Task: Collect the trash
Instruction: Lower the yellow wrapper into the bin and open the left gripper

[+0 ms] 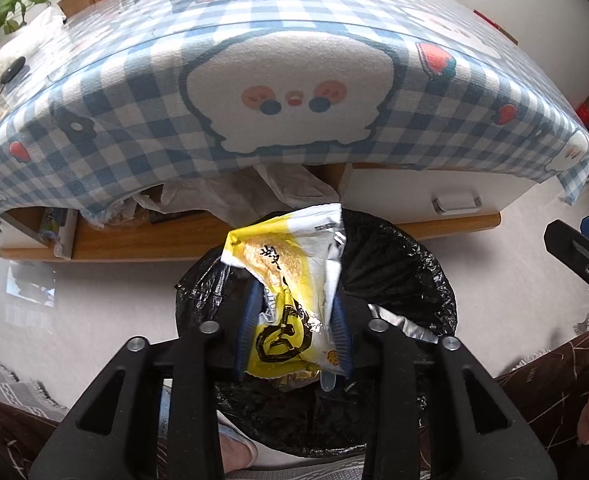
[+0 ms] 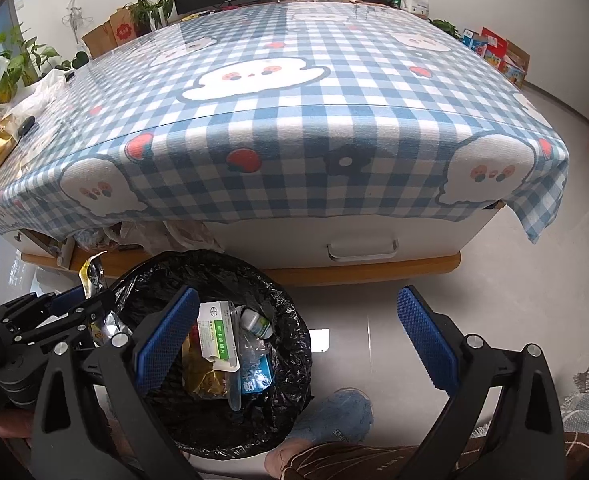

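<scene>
Fingers of the left gripper [image 1: 294, 324] sit either side of the yellow-white snack wrapper [image 1: 290, 280]; whether the blue pads still pinch it or have slackened, can't tell from the wrist view. No earlier look to compare. Wrapper's long axis runs up and away from the fingers, crumpled top end pointing toward the bench [image 1: 294, 80] w/ the checked cloth, lower end down btwn the pads.

Key relation: wrapper hangs directly over the mouth of the black-lined bin [image 1: 406, 264], so the drop line is straight down, no sideways shift needed, by my read.

Right gripper [image 2: 298, 344] has its fingers wide apart, nothing btwn them, left pad over the bin's rim, right pad out over bare floor. Bin already holds a green-white medicine box [image 2: 216, 332], a small bottle [image 2: 256, 322] and other packets.

Left hand is the nearer one for this piece. Next, likely: let go fully & let it fall in.
</scene>
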A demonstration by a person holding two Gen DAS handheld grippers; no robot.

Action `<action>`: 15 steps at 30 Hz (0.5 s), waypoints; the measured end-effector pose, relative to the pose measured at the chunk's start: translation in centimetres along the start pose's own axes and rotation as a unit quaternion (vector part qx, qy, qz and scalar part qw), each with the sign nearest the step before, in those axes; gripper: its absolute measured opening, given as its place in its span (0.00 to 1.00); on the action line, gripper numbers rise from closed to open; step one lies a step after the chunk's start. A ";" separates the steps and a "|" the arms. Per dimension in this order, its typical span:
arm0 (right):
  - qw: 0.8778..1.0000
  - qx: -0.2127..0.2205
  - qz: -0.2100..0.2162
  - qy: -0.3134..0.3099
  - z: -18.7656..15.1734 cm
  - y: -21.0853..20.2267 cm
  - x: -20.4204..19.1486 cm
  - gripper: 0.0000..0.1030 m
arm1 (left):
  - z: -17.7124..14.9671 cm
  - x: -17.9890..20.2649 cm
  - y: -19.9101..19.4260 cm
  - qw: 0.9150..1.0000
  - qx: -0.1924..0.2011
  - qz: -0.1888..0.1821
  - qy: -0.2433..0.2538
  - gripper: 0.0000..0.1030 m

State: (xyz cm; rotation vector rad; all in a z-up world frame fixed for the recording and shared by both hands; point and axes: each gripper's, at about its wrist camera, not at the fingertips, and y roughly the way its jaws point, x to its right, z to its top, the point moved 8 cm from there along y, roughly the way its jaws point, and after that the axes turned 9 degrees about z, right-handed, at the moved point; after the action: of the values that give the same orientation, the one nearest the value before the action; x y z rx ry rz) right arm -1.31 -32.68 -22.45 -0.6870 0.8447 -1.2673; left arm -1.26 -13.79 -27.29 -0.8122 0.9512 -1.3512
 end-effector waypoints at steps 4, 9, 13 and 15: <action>1.000 -0.004 -0.008 -0.010 0.2 0.8 -0.5 0.92 | 0.5 -0.4 -0.7 1.000 0.020 0.002 -0.005 0.48; 1.000 0.008 -0.004 -0.023 0.9 0.7 -2.1 0.92 | 0.9 -2.0 -2.4 0.999 0.043 0.006 -0.017 0.68; 0.999 0.029 0.006 -0.029 1.5 -1.0 -4.0 0.92 | 1.1 -3.5 -4.5 0.998 0.060 0.005 -0.023 0.84; 0.999 0.038 0.012 -0.025 1.5 -2.2 -4.9 0.92 | 1.2 -4.5 -5.8 0.997 0.070 0.006 -0.028 0.89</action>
State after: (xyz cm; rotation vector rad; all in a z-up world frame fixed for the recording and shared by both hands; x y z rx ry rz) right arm -1.60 -28.30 -19.02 -0.6437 0.7590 -1.2501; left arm -2.56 -9.84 -21.14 -0.7323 0.8068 -1.3617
